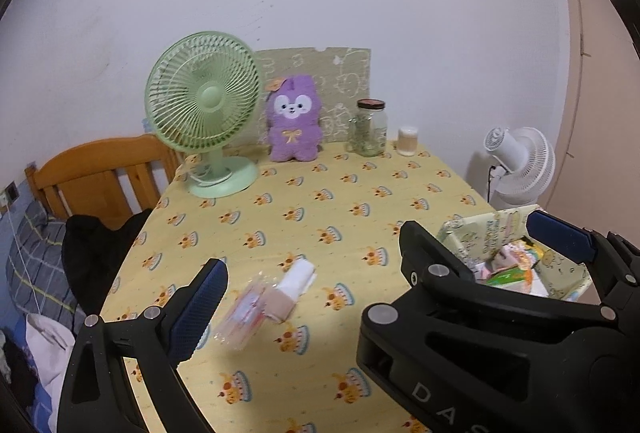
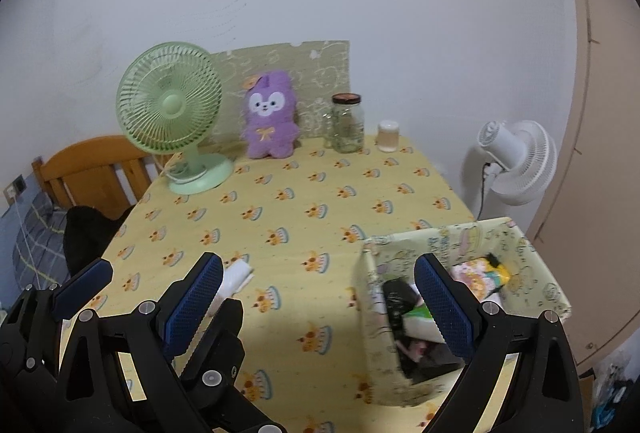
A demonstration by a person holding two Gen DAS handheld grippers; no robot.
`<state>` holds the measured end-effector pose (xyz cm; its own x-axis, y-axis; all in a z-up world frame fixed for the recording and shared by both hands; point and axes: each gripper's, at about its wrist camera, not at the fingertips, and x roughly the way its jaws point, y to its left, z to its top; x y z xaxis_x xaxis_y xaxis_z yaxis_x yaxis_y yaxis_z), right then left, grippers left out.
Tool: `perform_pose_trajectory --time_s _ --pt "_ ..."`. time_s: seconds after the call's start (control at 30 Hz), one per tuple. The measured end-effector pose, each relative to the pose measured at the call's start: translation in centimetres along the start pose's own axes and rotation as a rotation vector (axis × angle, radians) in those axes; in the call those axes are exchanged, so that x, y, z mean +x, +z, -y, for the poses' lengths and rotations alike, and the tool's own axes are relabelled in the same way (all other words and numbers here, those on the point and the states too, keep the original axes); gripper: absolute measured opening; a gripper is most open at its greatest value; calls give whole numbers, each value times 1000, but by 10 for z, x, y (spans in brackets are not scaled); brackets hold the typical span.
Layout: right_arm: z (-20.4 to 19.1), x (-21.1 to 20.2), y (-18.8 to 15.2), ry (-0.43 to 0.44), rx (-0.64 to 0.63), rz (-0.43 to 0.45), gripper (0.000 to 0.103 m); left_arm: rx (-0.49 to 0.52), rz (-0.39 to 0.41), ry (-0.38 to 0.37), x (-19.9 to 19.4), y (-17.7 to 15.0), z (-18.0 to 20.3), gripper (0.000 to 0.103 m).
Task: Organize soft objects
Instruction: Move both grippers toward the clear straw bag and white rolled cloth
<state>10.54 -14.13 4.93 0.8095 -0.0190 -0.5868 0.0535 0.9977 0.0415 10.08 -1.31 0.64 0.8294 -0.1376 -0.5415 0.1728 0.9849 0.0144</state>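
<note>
A clear packet with rolled beige and white cloth [image 1: 276, 295] lies on the yellow tablecloth [image 1: 320, 217], just right of my left fingertip. My left gripper [image 1: 384, 267] is open and empty above the table's near part. A patterned fabric box [image 2: 460, 297] at the near right holds several soft packets. My right gripper [image 2: 322, 307] is open and empty, its right finger over the box. The white cloth end [image 2: 236, 277] peeks past its left finger. A purple plush toy [image 1: 294, 117] sits at the back.
A green desk fan [image 1: 204, 109], a glass jar [image 1: 370, 127] and a small white cup [image 1: 408, 141] stand along the back. A white floor fan [image 1: 520, 161] stands right of the table. A wooden chair [image 1: 100, 177] and dark clothing [image 1: 96, 257] are at the left.
</note>
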Motion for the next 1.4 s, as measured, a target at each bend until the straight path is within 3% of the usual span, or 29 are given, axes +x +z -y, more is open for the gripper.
perform_pose_trajectory --time_s 0.6,1.4 --pt "-59 41 -17 71 -67 -61 98 -67 -58 59 27 -24 -53 98" --pt "-95 119 -50 130 -78 -180 98 -111 -178 123 87 -58 -91 98"
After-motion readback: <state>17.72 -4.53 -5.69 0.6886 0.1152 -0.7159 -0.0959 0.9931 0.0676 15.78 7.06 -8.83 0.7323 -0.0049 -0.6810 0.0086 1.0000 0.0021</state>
